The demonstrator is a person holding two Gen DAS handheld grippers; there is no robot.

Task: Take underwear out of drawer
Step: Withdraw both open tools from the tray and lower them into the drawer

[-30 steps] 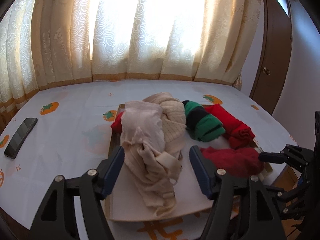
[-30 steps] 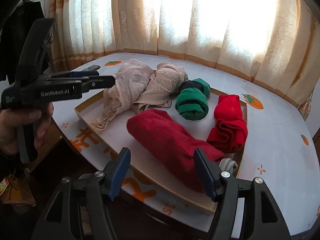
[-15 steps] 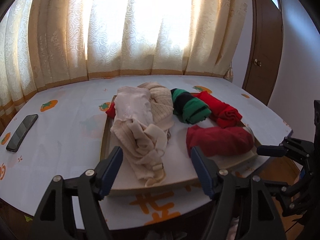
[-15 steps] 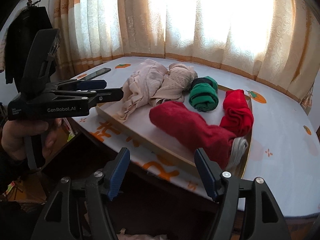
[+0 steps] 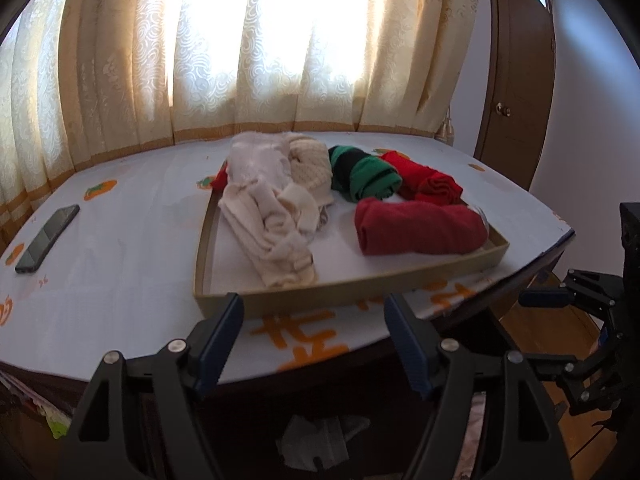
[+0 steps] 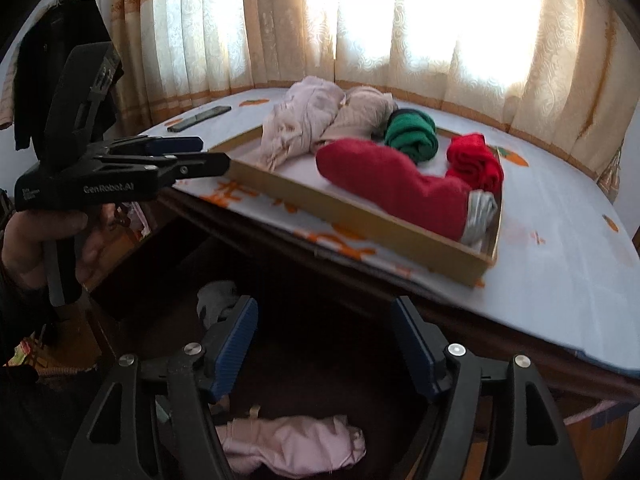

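Underwear (image 6: 296, 446), a crumpled pale pink piece, lies in the open drawer (image 6: 320, 344) at the bottom of the right wrist frame, below the tabletop (image 6: 560, 248) edge and partly behind the near fingers. It looks light, soft and limp, so it should bunch and drape rather than hold shape; a pinch on a raised fold near the middle of the heap would likely gather enough cloth, while a hold on a thin edge might let it slip or trail. A second pale piece (image 6: 218, 304) sits further back at the left of the drawer. The right hand-held gripper (image 6: 324, 344) is spread wide and empty above the drawer. The left hand-held gripper (image 5: 312, 344) is likewise spread and holds nothing, aimed at the tabletop front. The right wrist view shows the pink garment and the left tool in a hand (image 6: 44, 236) at the left; the left wrist view shows only a whitish scrap (image 5: 316, 438) in the dark below, but gives the tray (image 5: 360, 292) of rolled clothes and a phone (image 5: 48, 238) at middle left more fully.
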